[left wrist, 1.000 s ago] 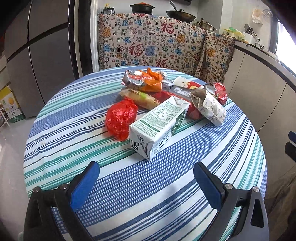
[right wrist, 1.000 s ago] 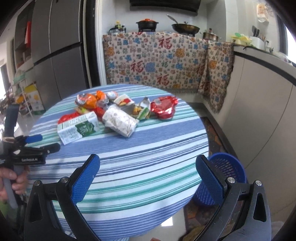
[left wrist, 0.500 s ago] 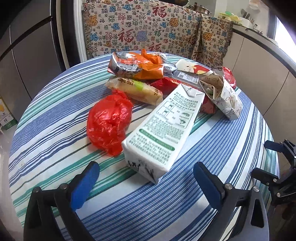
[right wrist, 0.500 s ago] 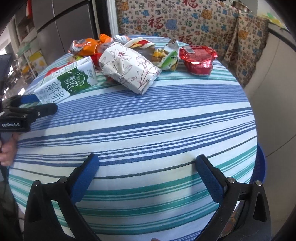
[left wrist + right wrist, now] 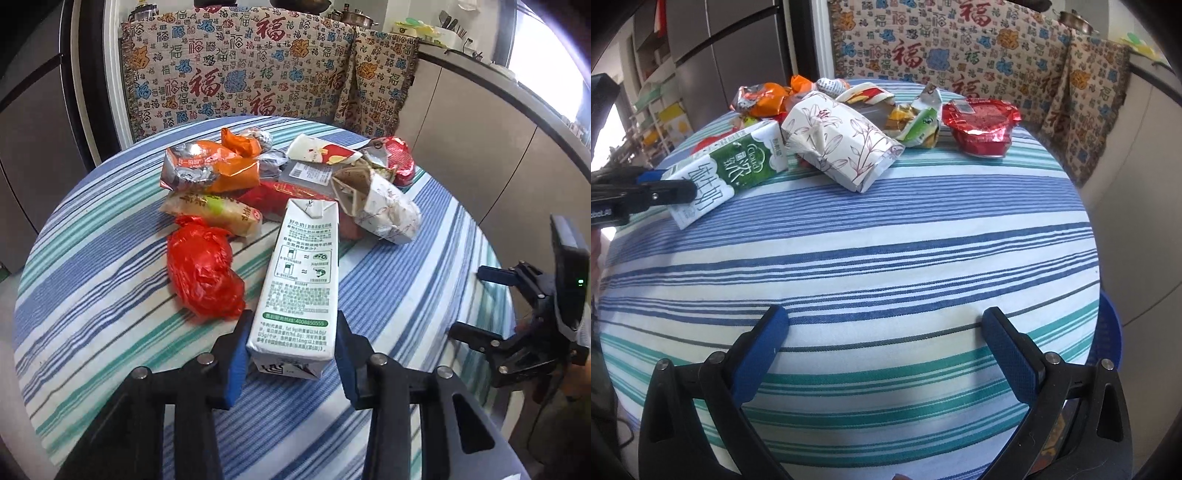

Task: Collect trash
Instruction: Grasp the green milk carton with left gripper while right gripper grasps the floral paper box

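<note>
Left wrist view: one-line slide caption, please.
Left tool closing on the milk carton lying beside a red plastic bag on the striped table.

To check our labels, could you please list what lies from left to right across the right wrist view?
Left gripper → milk carton → floral paper package → green wrapper → red foil cup

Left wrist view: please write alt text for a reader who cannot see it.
The left gripper is closing on the near end of a milk carton lying on a striped table. Wrappers and a red bag lie behind it; the right gripper waits at the right edge.
</note>
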The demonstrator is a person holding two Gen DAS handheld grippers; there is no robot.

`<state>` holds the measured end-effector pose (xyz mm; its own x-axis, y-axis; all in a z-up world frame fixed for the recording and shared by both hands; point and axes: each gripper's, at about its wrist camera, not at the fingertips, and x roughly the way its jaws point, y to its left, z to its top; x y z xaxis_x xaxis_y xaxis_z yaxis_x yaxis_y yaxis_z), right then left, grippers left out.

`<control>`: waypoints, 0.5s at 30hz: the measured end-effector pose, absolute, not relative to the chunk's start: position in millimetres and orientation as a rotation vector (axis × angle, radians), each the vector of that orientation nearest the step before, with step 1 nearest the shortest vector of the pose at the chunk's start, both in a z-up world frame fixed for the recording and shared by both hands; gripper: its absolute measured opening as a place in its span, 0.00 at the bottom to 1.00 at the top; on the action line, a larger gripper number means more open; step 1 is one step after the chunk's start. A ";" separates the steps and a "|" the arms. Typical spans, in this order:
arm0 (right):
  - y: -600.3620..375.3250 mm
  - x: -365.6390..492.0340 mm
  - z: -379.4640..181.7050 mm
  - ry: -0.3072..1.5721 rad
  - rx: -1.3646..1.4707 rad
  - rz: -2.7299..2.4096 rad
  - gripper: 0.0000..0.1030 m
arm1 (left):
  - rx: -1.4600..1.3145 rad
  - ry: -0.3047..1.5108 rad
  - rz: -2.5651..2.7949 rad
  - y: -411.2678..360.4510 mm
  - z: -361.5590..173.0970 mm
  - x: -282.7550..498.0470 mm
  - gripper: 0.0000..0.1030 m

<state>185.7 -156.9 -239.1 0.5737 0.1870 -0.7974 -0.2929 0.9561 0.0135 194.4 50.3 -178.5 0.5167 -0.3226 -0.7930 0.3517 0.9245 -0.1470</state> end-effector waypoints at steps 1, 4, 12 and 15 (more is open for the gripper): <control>-157.3 185.1 -239.1 0.919 -0.123 0.279 1.00 | -0.007 0.953 -0.426 53.0 -174.8 187.2 0.40; -159.2 184.3 -238.7 0.918 -0.119 0.274 1.00 | -0.154 0.993 -0.471 67.4 -169.0 169.8 0.41; -160.0 183.2 -238.4 0.916 -0.113 0.266 1.00 | -0.238 1.073 -0.243 117.0 -185.5 164.9 0.61; -159.8 183.0 -238.5 0.914 -0.113 0.267 1.00 | -0.174 1.056 -0.206 118.7 -181.5 165.3 0.66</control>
<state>183.0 -159.8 -238.5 0.5805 0.1801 -0.7941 -0.2760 0.9610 0.0162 165.3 118.7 -181.5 0.4761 -0.2509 -0.8428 0.0842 0.9670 -0.2403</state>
